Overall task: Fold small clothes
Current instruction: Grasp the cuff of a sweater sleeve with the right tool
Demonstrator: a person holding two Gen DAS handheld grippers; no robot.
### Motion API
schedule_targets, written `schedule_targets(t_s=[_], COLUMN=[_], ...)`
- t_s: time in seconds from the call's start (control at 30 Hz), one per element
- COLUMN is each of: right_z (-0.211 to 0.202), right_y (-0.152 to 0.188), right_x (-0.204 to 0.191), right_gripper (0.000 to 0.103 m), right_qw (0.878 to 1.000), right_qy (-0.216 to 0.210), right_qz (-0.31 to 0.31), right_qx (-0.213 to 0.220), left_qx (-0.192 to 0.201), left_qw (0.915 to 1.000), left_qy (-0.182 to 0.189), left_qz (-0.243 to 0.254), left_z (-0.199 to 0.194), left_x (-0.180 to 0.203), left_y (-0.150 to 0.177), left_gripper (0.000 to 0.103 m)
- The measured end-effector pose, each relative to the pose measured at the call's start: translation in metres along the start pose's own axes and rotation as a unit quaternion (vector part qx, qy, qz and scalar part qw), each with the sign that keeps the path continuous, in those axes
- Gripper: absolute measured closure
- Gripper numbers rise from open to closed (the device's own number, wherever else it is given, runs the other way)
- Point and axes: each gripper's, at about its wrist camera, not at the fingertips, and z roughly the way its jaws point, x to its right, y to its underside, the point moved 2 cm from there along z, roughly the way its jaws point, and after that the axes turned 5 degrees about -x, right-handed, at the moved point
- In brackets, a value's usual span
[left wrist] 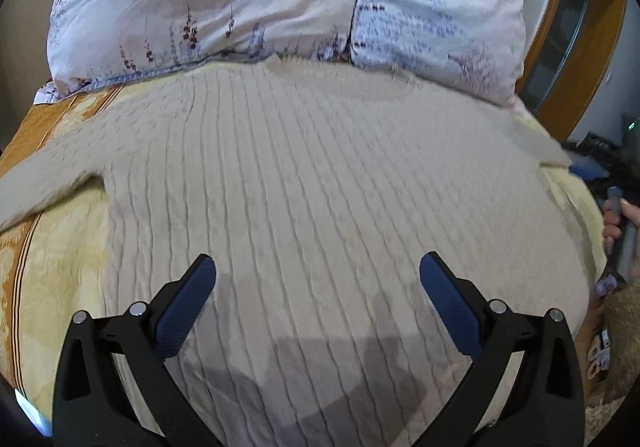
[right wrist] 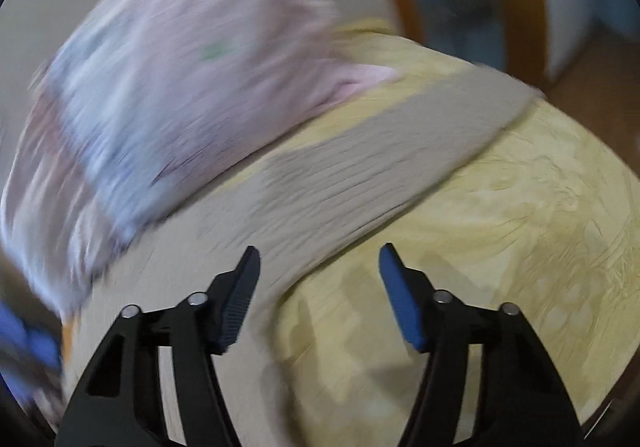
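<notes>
Left wrist view: beige sweater [left wrist: 304, 175] flat on bed [left wrist: 56, 247], neckline toward pillow [left wrist: 240, 3], long axis running away; left tool [left wrist: 318, 267] apart, empty. Right wrist view, blurred: only one sleeve [right wrist: 400, 151] stretching sideways; right tool [right wrist: 320, 251] apart, gripping nothing.

We've got the left gripper [left wrist: 318, 271] angled downward, jaws spread wide with nothing between the blue pads [left wrist: 182, 311]. Our right gripper [right wrist: 320, 267] tilts down too, jaws apart at a narrower gap, nothing pinched. At the left view's edge, a hand [left wrist: 622, 225] wraps a handle.
</notes>
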Motion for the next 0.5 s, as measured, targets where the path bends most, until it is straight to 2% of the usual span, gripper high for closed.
schedule_targets(t_s=[0.03,0.2,0.4,0.5], right_z=[0.008,0.029,0.037,0.040], right_y=[-0.012,-0.035,-0.051,-0.058], right_x=[0.017,0.059,0.071,0.076], right_gripper=[0.048,0.054,0.059,0.070], right_qw=[0.999,0.991,0.988,0.986], right_qy=[0.009,0.012,0.001,-0.002], right_qz=[0.038,0.128,0.155,0.168], right_qx=[-0.006,-0.023,-0.016,-0.013], left_qx=[0.002,0.002,-0.011,-0.011], left_qw=[1.0000,0.9999,0.9999,0.9999], left_qy=[-0.004,-0.006,0.005,-0.002], left_qz=[0.002,0.008,-0.007,-0.012], left_z=[0.000,0.004,0.018,0.023], left_x=[-0.001,-0.006,-0.015,-0.018], left_y=[-0.005,-0.025,-0.040,-0.045], left_gripper=[0.002,0.002,0.002,0.002])
